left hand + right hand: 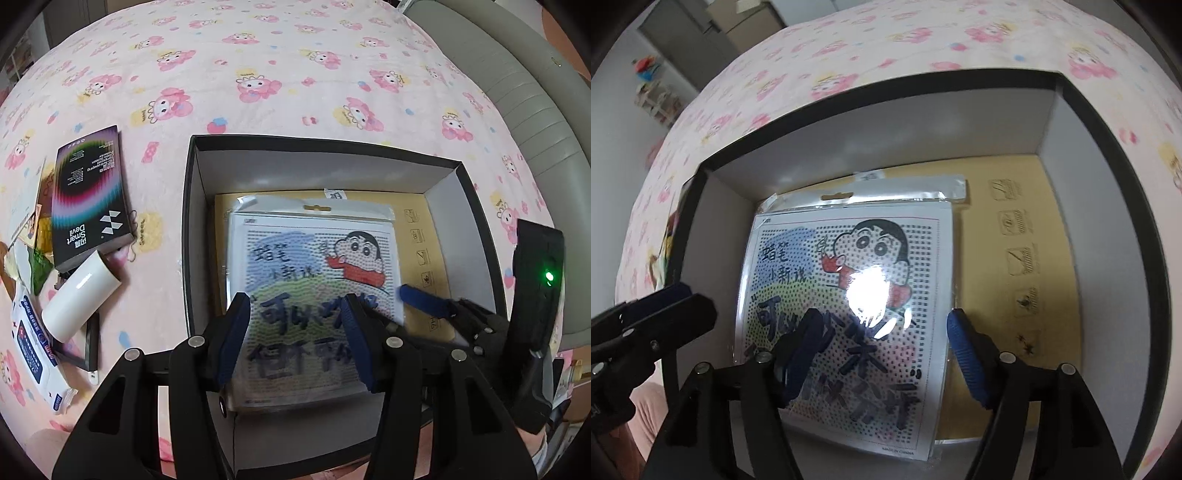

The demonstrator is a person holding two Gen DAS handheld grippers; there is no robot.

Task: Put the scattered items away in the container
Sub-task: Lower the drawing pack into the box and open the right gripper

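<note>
Lying flat in the black box [1071, 122]: a cartoon packet [849, 295] on yellow card [997, 258]

Glossy plastic packet [849, 295] (matt cardboard box [1108, 221])

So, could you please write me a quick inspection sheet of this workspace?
Surface: bed sheet, pink with a cartoon print.
Job's things: black box open on the bed; cartoon packet inside, over a yellow sheet.
Clutter: to the left of the box, a Smart Devil box, white roll, wipes pack, small black frame and assorted small packets.
Grippers: left tool and right tool both open above the packet.
Cables: nothing seen.
Surroundings: grey headboard; cupboard and shelf beyond the bed.
</note>
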